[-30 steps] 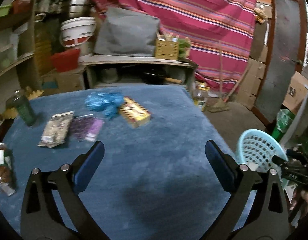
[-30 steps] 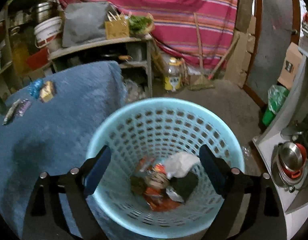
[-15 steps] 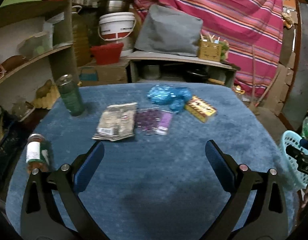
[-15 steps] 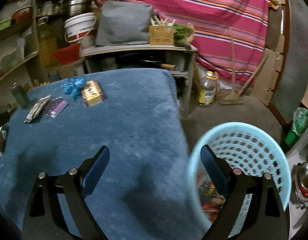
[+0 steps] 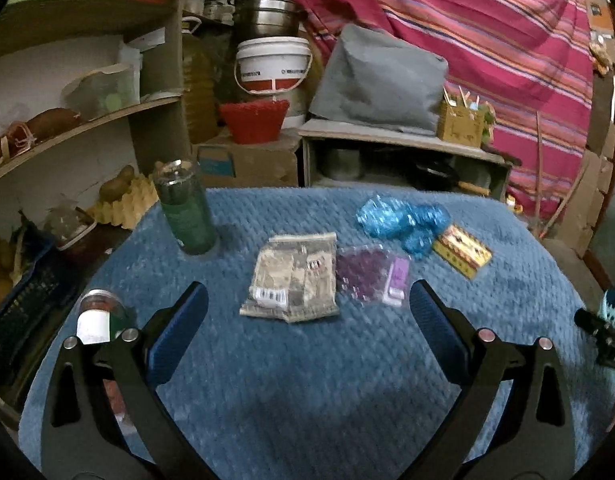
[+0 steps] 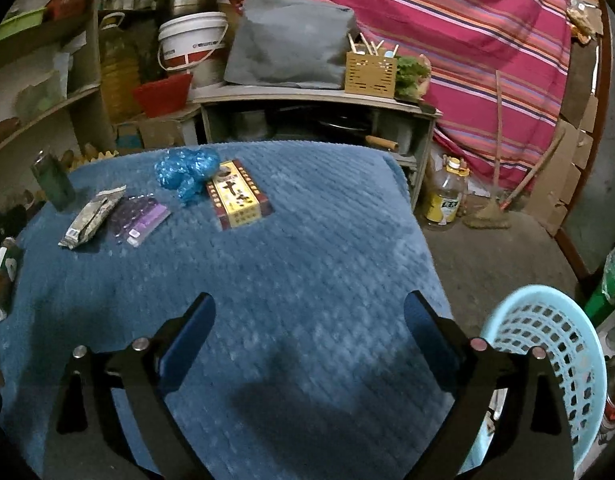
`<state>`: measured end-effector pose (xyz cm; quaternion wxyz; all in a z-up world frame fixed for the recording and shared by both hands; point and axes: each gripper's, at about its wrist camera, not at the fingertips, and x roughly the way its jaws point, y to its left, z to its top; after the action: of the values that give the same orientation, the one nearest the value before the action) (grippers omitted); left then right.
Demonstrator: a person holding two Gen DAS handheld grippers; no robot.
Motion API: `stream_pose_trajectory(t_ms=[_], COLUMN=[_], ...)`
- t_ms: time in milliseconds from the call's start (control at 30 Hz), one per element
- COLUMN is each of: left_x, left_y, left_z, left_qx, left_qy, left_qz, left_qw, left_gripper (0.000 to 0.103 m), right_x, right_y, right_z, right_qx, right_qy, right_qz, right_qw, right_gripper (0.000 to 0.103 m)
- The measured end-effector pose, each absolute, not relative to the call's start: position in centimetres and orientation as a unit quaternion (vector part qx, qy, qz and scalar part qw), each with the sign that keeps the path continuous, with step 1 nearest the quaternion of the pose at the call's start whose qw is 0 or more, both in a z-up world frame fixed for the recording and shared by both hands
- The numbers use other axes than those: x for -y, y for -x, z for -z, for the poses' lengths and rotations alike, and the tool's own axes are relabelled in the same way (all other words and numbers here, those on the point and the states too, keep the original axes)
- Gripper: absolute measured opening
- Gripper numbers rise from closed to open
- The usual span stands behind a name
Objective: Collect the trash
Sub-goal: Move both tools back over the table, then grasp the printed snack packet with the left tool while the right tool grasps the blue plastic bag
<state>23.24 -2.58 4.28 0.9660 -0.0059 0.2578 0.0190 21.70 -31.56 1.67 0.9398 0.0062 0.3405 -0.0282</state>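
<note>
On the blue-covered table (image 5: 307,380) lie a brownish snack packet (image 5: 293,280) (image 6: 92,216), a purple packet (image 5: 373,274) (image 6: 139,216), a crumpled blue plastic bag (image 5: 399,222) (image 6: 187,170) and a yellow-red box (image 5: 461,254) (image 6: 239,196). My left gripper (image 5: 307,320) is open and empty, just short of the snack packet. My right gripper (image 6: 309,324) is open and empty over the bare cloth, well short of the box. The light blue trash basket (image 6: 547,344) stands on the floor at the lower right of the right wrist view.
A green bottle (image 5: 183,212) stands at the table's far left and a small jar (image 5: 97,318) near its left edge. Shelves (image 5: 87,120), a white bucket (image 5: 273,66) and a low bench (image 6: 315,96) crowd the back. An oil jug (image 6: 445,196) and broom (image 6: 495,200) stand on the floor at the right.
The right gripper swung from above the basket back over the table. The left gripper panned left and moved closer to the snack packet. Both stayed open.
</note>
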Motion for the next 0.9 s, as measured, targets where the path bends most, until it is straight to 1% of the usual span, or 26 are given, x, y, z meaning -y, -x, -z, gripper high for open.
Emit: stream_pose_trajectory(t_ms=[367, 433, 467, 633, 800, 900], left_x=[0.7, 0.6, 0.5, -0.7, -2.5, -3.2], left_y=[-29.0, -29.7, -29.9, -30.5, -31.6, -31.8], left_z=[-6.9, -7.0, -6.9, -5.6, -4.0, -3.2], left_qx=[-0.254, -0.254, -0.254, -0.249, -0.273, -0.276], left_qy=[0.031, 0.024, 0.021, 0.038, 0.066, 0.064], left_qz=[-0.031, -0.032, -0.033, -0.050, -0.040, -0.039], left_qw=[0.966, 0.966, 0.967, 0.967, 0.959, 0.958], left_gripper=[0.097, 0.098, 0.098, 0.098, 0.098, 0.098], right_x=[29.6, 29.5, 29.4, 28.6, 27.5, 26.4], right_y=[-26.0, -26.7, -27.1, -29.4, -31.9, -33.5], right_z=[-2.6, -3.1, -3.5, -4.0, -3.6, -3.2], right_qx=[-0.327, -0.321, -0.315, -0.304, -0.304, -0.306], right_qy=[-0.001, -0.004, -0.005, -0.005, -0.030, -0.039], right_qz=[0.028, 0.029, 0.032, 0.038, 0.034, 0.040], right_qw=[0.945, 0.947, 0.949, 0.952, 0.952, 0.951], right_gripper=[0.094, 0.096, 0.099, 0.098, 0.098, 0.099])
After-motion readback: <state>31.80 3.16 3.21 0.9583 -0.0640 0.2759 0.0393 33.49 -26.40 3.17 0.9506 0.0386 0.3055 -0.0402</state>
